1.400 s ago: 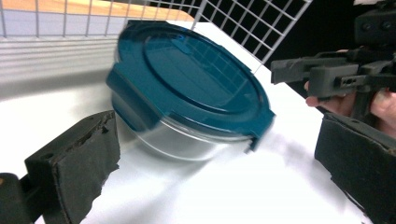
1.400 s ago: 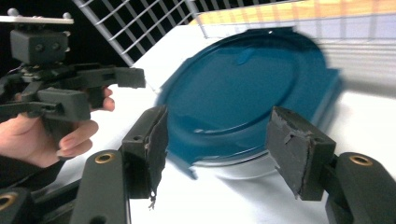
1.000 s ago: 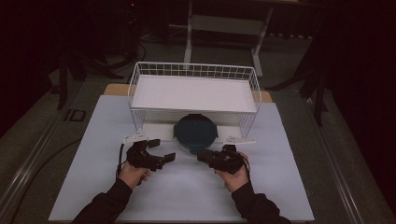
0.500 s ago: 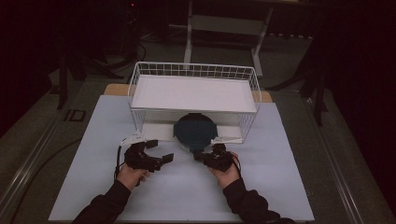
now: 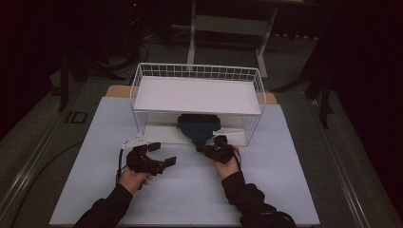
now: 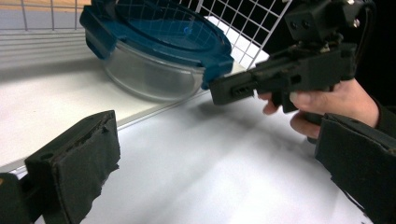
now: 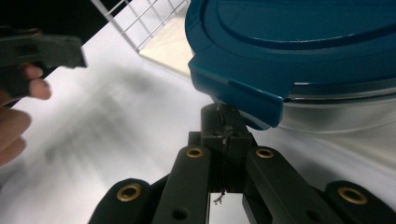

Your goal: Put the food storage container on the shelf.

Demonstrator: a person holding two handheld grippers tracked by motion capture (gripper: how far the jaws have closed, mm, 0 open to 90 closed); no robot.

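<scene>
Under the white wire basket's (image 5: 142, 90) shelf sits our round clear container with teal lid (image 6: 159, 42) — our right hand-held gripper (image 7: 223, 122), jaws closed empty, touches its lid tab — our left hand-held gripper (image 5: 159, 154) gapes empty on the worktop (image 5: 190, 194).

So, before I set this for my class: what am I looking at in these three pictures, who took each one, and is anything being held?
No robot here: a person holds a hand tool with two black jaws, a gripper, in each hand. One picture comes from a camera fixed above the table; the other two from cameras riding on each gripper, looking along its jaws. On the white table stands a wire basket, and under its shelf sits a glass container with a blue lid. The left gripper is open and holds nothing. The right gripper has its jaws pressed together, tips just under a clip tab at the lid's edge; I cannot tell whether they touch it. Nothing is gripped.
</scene>
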